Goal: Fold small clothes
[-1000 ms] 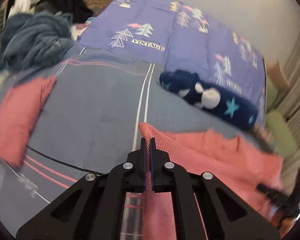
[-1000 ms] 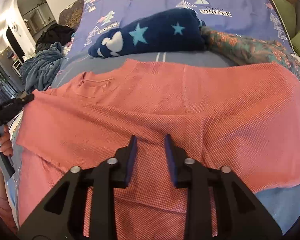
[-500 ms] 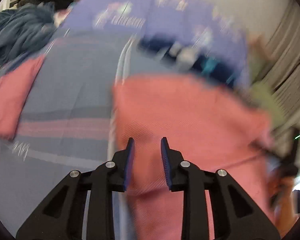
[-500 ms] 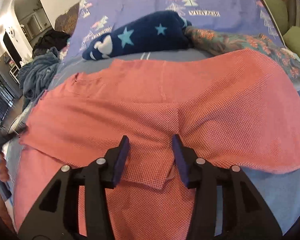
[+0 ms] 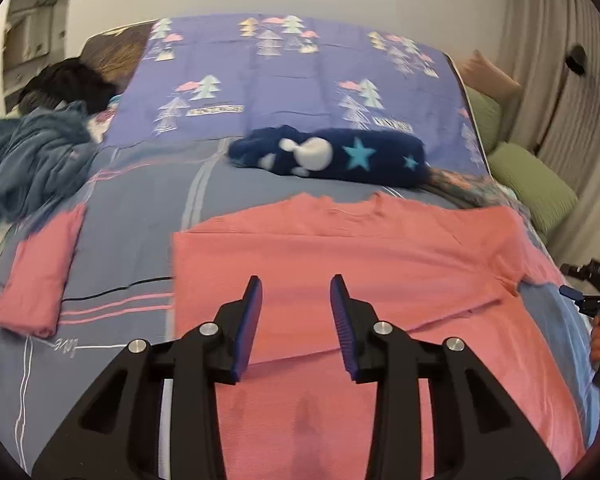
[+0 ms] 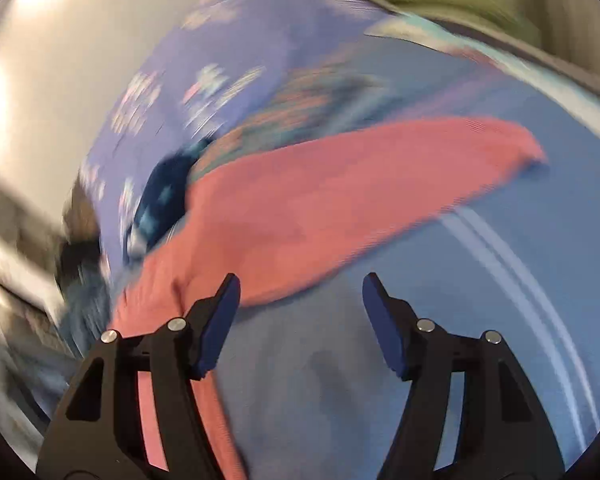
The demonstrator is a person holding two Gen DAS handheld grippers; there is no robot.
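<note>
One pink shirt (image 5: 340, 256) lies spread mid-frame on the bed (image 5: 132, 216). Only the left view shows a folded pink piece (image 5: 40, 276) at left. Both the left gripper (image 5: 296, 312) and right gripper (image 6: 300, 308) have jaws opening, empty; the right view is blurred.

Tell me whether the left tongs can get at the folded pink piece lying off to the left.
Probably yes: the left tongs, opening and empty, have only bare bedsheet between them and the folded pink piece.

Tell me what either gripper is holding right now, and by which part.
Nothing is held. The left gripper and right gripper are both opening with empty jaws above the pink knitted garment lying flat.
</note>
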